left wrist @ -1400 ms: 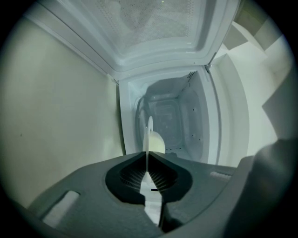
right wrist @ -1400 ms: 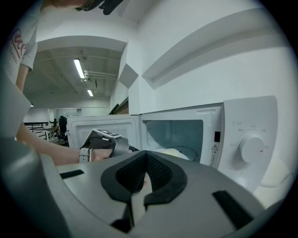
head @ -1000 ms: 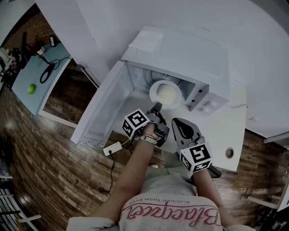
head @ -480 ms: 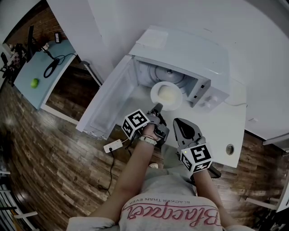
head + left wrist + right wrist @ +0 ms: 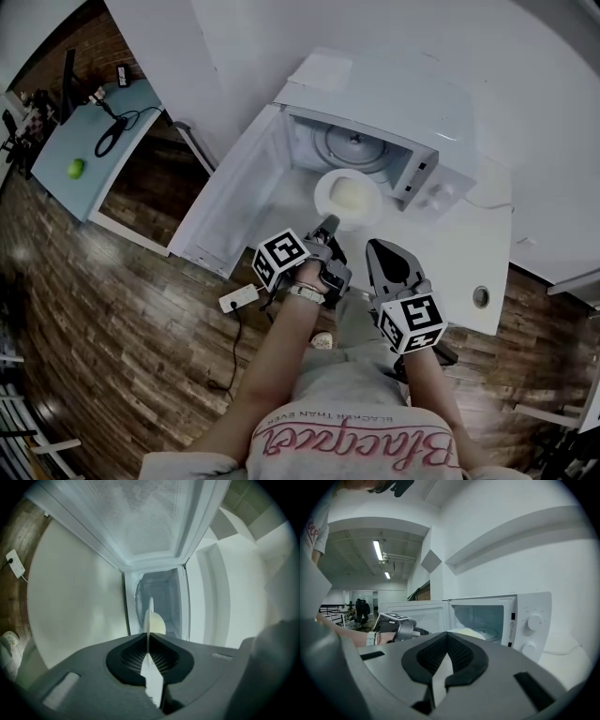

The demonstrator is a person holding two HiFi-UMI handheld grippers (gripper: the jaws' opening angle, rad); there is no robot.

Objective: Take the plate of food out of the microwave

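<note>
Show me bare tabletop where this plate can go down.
Free: the white table right of the microwave, between its knobs and the round hole. Crowded: straight in front of it, where the plate, left gripper, right gripper and door bunch.

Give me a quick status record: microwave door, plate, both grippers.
door: open, swung left in the head view
plate: pale food on it, at the mouth of the microwave, off the turntable
left gripper: shut on the plate's near rim
right gripper: shut, nothing between its jaws, short of the plate
</note>
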